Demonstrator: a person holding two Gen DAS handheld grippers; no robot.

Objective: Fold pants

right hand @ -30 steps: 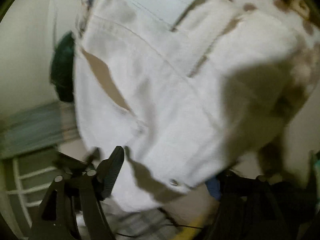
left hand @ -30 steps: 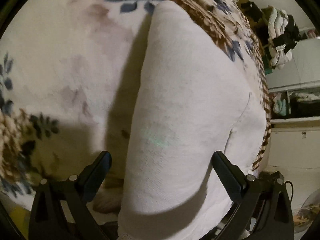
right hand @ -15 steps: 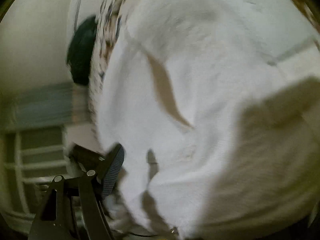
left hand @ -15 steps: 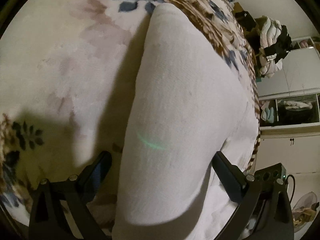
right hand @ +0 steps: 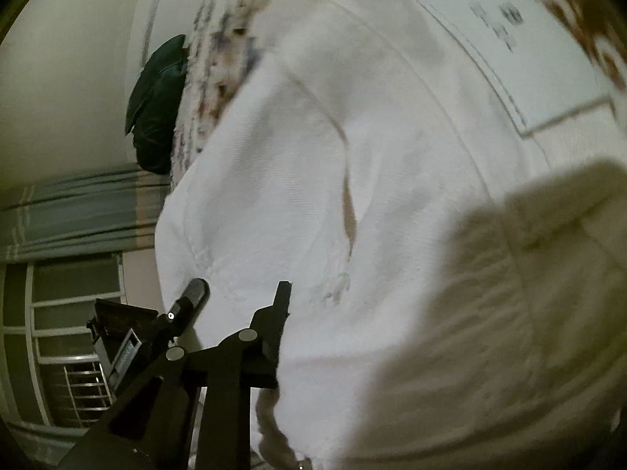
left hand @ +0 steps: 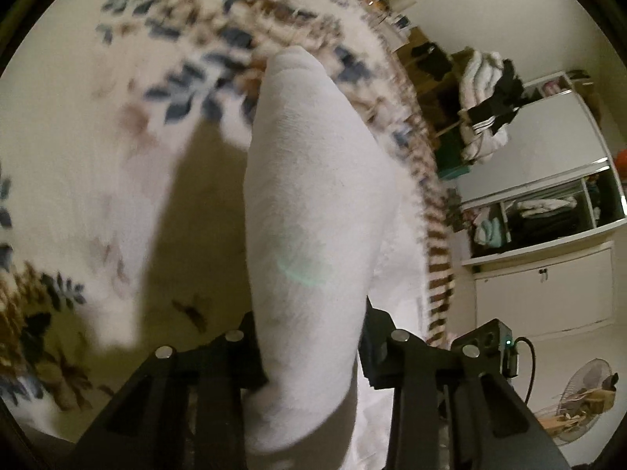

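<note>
On the flowered bedspread (left hand: 98, 180), the white pants (left hand: 313, 211) lie spread out. The left gripper (left hand: 311, 337) pinches a raised fold of a pant leg between its fingers. The right gripper (right hand: 241, 293) is squeezed on the pants' edge near the waist, its fingers close together.

Pants (left hand: 313, 203) lie on the blanket (left hand: 98, 164) — wardrobe (left hand: 548, 211) to its right.

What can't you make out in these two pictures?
- Left view: the tips of the left tongs are buried under the pants, and the blanket print is smeared by blur.
- Right view: the right tongs show two fingers; whether they pinch cloth is unclear. The pants label is too blurred to read.
</note>
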